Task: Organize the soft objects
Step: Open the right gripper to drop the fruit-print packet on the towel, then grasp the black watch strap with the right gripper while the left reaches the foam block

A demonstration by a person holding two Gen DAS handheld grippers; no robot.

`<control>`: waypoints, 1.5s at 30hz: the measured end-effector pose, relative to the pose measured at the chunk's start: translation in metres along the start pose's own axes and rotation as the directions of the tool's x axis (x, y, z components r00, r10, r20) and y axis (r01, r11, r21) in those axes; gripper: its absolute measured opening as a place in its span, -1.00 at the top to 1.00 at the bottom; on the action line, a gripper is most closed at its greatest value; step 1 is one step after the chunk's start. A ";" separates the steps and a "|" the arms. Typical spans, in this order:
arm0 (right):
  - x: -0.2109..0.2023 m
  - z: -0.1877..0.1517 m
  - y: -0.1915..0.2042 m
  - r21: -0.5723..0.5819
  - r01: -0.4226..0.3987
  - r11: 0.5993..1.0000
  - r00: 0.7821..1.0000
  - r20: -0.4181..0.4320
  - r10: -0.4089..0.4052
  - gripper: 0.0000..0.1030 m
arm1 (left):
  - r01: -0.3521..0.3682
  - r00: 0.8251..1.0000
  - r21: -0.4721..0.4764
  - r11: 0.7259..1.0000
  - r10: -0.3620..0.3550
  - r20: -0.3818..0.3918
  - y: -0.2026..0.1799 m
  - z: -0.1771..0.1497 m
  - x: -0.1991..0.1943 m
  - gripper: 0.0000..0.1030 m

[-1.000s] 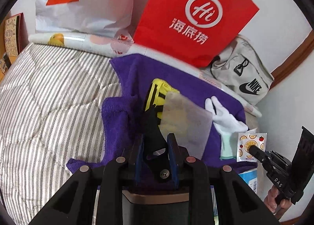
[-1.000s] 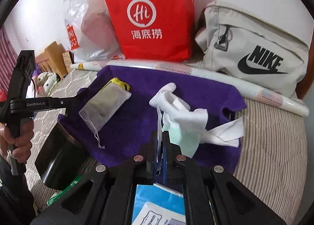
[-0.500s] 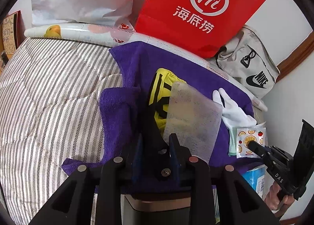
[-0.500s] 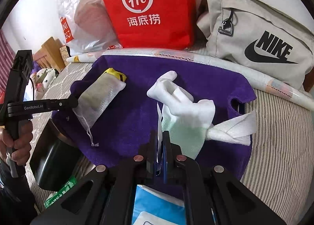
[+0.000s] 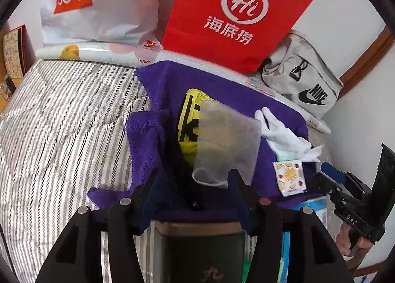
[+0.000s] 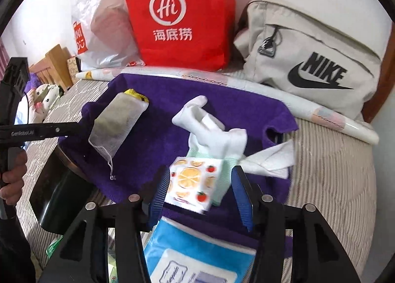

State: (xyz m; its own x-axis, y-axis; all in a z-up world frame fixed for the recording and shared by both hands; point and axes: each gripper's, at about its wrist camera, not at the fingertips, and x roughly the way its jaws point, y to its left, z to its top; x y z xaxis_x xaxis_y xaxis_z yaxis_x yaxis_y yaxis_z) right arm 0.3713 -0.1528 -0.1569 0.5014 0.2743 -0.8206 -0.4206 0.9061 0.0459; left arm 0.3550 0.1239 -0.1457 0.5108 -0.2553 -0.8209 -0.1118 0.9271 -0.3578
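"NIKE" bag [image 6: 308, 60], "MINISO" bag [image 5: 98, 1]

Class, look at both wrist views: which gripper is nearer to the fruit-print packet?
The right gripper: the fruit-print packet lies between its opening jaws. The left gripper is further away, by the mesh pouch.

This is a bedroom in a home. A striped quilted mattress [image 5: 61, 120] fills the scene. Against the white wall behind it lean a red paper shopping bag [image 5: 234, 11], a white Miniso plastic bag [image 5: 98, 4] and a beige Nike bag [image 6: 313, 60]. Plush toys [image 6: 45, 96] lie beside the mattress, near wooden furniture [image 6: 53, 65].
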 end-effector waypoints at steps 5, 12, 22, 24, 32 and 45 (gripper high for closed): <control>-0.030 -0.008 0.002 0.026 -0.004 1.000 0.999 0.039 0.003 -0.02 | -0.015 0.999 0.025 1.000 0.014 0.039 -0.004 -0.012 -0.028 -0.02; -0.078 -0.037 0.029 0.008 -0.047 0.999 0.996 0.082 0.046 -0.12 | 0.028 0.996 0.057 0.998 -0.032 0.079 -0.008 -0.047 -0.066 -0.02; -0.118 -0.102 0.085 -0.063 -0.092 0.994 0.990 0.099 0.097 0.00 | 0.055 0.996 0.101 0.993 -0.062 0.065 -0.012 -0.107 -0.092 -0.02; -0.120 -0.113 0.093 -0.072 -0.099 0.992 0.991 0.085 0.105 0.04 | 0.047 0.997 0.123 0.991 -0.054 0.052 -0.016 -0.117 -0.093 -0.02; -0.107 -0.157 0.118 -0.098 -0.112 0.989 0.993 0.011 0.114 0.06 | 0.012 0.999 0.173 0.985 -0.018 0.037 -0.016 -0.159 -0.094 -0.02; -0.062 -0.189 0.130 -0.134 0.018 0.991 1.000 -0.001 -0.018 0.45 | 0.017 1.000 0.145 0.989 -0.021 0.020 0.001 -0.187 -0.081 -0.02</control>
State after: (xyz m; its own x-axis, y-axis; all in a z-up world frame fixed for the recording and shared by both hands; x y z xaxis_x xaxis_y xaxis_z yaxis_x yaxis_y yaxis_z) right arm 0.1431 -0.1131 -0.2073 0.5080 0.2576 -0.8219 -0.5088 0.8597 -0.0451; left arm 0.1537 0.0938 -0.1623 0.5299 -0.2687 -0.8044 0.0220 0.9525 -0.3037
